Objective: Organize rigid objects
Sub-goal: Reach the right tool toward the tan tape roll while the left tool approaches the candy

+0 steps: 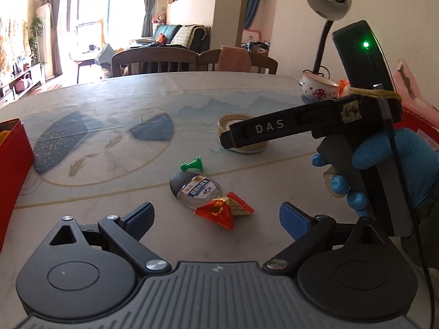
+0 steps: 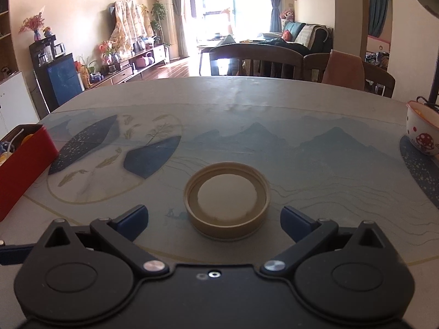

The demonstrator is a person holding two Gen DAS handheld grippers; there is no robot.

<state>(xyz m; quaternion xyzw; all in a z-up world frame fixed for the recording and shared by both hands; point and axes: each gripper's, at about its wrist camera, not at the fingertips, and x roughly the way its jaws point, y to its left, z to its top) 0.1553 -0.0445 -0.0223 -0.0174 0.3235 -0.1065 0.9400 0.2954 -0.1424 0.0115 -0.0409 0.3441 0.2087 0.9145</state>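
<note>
Held the left gripper [image 1: 215,211] spread wide, low over the table [image 1: 109,109], with nothing between its blue pads [image 1: 140,216]. Saw three small things just in front of it: a little clear bottle [image 1: 192,189] with a grey cap, a red and gold candy [image 1: 223,211] lying against the bottle's near end, and a green game pawn [image 1: 192,163] tipped on its side just past the bottle. Had the pads far apart, most likely so that one of these could fit between them.

Held the right gripper [image 2: 213,209] spread wide too, and empty, right behind a round tan jar lid [image 2: 227,205]. Found the lid lying flat with its rim up, a bit ahead of the pads and not touching them. Seemed lined up for a squeeze from both sides, since a flat lid gives only its rim to pinch. Gripped that tool's handle with a hand [image 1: 406,159] in a blue glove.

Spotted a red box [image 1: 13,164] at the left edge of the table, with a few bits already inside. Guessed it to be the home for the loose things, none of them picked up yet. Left a mushroom bowl [image 1: 318,89] and a desk lamp [image 1: 328,0] far off on the right, well apart from it all.
</note>
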